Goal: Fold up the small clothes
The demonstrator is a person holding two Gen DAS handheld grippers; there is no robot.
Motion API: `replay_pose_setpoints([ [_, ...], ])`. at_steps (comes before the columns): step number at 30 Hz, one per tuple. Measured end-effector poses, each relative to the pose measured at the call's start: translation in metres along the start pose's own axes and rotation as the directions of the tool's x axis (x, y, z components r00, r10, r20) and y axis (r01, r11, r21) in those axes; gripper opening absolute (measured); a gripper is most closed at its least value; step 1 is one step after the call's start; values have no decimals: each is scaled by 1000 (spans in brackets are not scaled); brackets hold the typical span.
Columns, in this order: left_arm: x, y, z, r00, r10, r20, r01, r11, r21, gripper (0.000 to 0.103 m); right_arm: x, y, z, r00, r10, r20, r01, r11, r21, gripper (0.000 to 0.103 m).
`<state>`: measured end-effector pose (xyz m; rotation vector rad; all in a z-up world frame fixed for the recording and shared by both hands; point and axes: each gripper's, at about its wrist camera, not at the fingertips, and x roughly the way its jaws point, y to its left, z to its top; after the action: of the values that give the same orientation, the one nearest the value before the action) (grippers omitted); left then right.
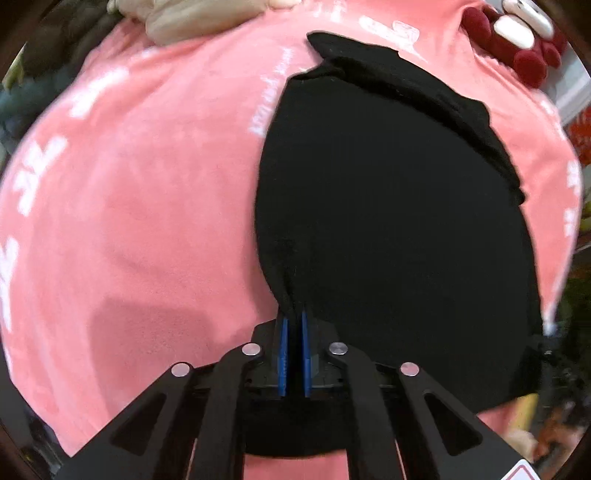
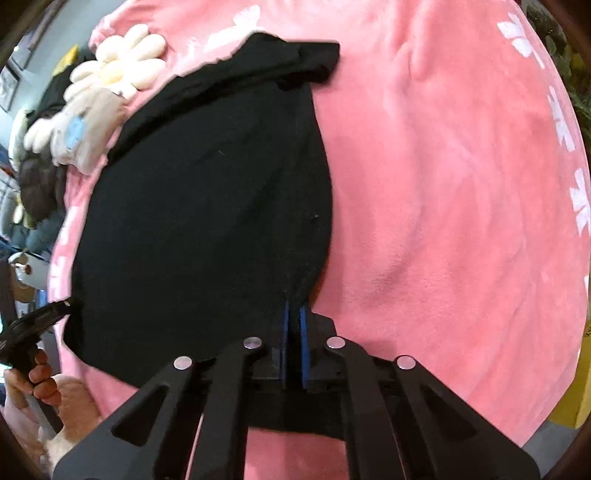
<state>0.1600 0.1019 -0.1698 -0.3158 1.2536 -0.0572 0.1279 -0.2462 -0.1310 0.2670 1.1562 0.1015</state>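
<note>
Both the left gripper (image 1: 294,314) and right gripper (image 2: 294,303) pinched near corners of a black garment (image 1: 388,221) mid-frame on a pink blanket (image 1: 147,203), folding seemingly barely begun.

**Pink blanket, cluttered edges**

A pink fleece blanket (image 1: 147,206) with white print covers the surface and fills most of both views; what lies under it cannot be told. At its far edge sits a cream flower-shaped plush (image 2: 122,70), with a beige plush (image 1: 207,18) and a dark red plush (image 1: 517,48) with white parts nearby. Beyond the blanket's left edge in the right wrist view, a grey wall (image 2: 48,40) and blurred household clutter show. A yellow object (image 2: 576,387) stands at the lower right. Light is soft and even
</note>
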Motion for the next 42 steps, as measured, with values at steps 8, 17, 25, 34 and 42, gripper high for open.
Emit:
replay_pose_setpoints([
  [8,-59,-7,-30,997,-42,-67,49,994,102,4,-57,-1,-29,997,-31,-65,25,996,-81,3],
  [17,-49,-11,-61,984,149,-96,-131,976,175,18,-50,5,-35,991,-129,-40,121,978,-168,10],
  [25,-65,-57,-4,977,140,161,-164,975,148,51,-1,114,72,965,264,12,-258,950,-175,33],
  [34,-61,-47,5,977,111,180,-146,970,194,53,124,224,105,917,368,-153,-391,907,-155,33],
  [42,-60,-12,3,971,156,181,-191,962,195,54,161,276,119,901,406,-154,-427,893,-144,23],
])
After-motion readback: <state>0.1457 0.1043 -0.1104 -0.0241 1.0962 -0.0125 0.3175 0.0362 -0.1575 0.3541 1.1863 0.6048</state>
